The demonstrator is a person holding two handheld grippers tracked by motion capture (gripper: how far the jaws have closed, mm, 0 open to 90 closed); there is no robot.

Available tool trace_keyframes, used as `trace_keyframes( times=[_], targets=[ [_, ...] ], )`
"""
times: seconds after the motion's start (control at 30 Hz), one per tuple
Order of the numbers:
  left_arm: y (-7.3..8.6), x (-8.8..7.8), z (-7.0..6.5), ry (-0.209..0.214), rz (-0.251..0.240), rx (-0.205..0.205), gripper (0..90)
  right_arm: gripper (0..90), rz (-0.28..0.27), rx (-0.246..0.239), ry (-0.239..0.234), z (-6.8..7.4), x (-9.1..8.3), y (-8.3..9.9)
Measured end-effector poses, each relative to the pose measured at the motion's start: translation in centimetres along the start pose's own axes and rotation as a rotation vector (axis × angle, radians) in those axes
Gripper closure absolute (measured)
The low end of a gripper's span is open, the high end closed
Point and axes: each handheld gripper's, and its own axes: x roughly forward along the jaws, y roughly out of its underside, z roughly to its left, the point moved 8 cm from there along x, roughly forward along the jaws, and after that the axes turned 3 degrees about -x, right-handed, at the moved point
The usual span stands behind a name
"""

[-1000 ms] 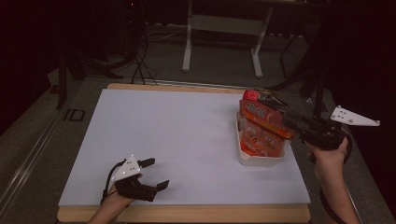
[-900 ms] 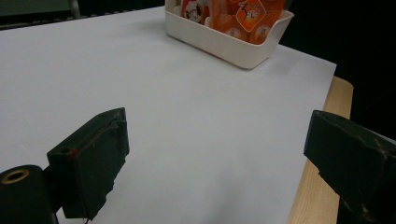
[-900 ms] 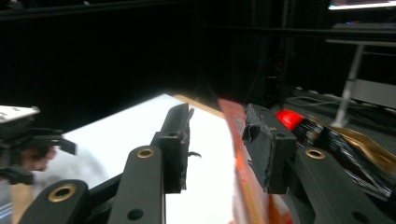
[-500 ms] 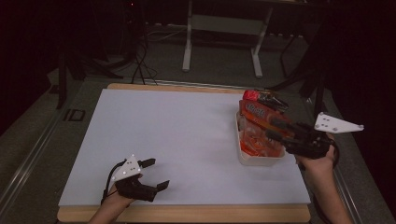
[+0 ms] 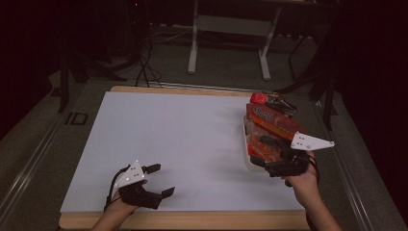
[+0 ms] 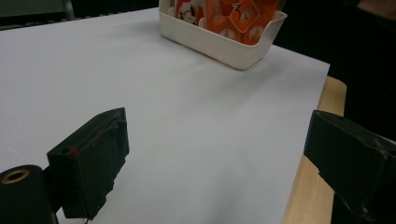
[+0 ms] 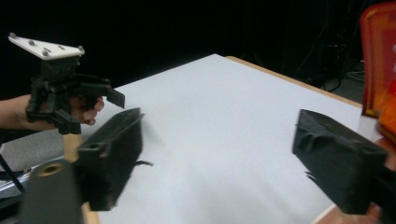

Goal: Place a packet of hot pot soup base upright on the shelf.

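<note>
A white bin (image 5: 248, 159) at the table's right holds upright orange snack packs (image 5: 272, 122), with a red packet (image 5: 260, 98) at its far end. My right gripper (image 5: 267, 155) hangs over the bin's near end and points left across the table. Its jaws have just been opening and stand wide with nothing between them (image 7: 219, 126); an orange pack (image 7: 379, 56) is at its right edge. My left gripper (image 5: 161, 180) rests open near the front left edge, empty (image 6: 217, 128), facing the bin (image 6: 224, 44).
White paper (image 5: 183, 139) covers the wooden table (image 5: 192, 220). Beyond the far edge stand a metal frame's legs (image 5: 195, 43) and cables on a dark floor. The left gripper (image 7: 70, 93) shows across the table in the right gripper view.
The right gripper has come down and toward the near end of the bin, moving left, and its jaws have spread wider. The left gripper has stayed put.
</note>
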Motion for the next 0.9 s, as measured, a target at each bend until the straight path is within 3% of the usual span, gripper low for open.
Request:
trace_keyframes(
  times=[0.27,0.47,0.73,0.9],
  targets=[
    [0.1,-0.1,-0.1,0.004,-0.001,0.005,7.4,14.3,0.036,0.005,-0.01,0.2,1.3,2.2],
    [0.2,-0.1,-0.3,0.007,0.0,0.012,7.3,14.7,0.038,0.027,-0.051,0.5,1.7,3.5],
    [0.3,0.1,-0.4,0.007,0.004,0.021,7.3,14.8,0.059,0.042,-0.052,0.7,1.7,5.5],
    [0.2,0.0,-0.5,0.008,0.0,0.029,7.4,14.8,0.087,0.021,-0.045,0.7,2.1,6.2]
  ],
)
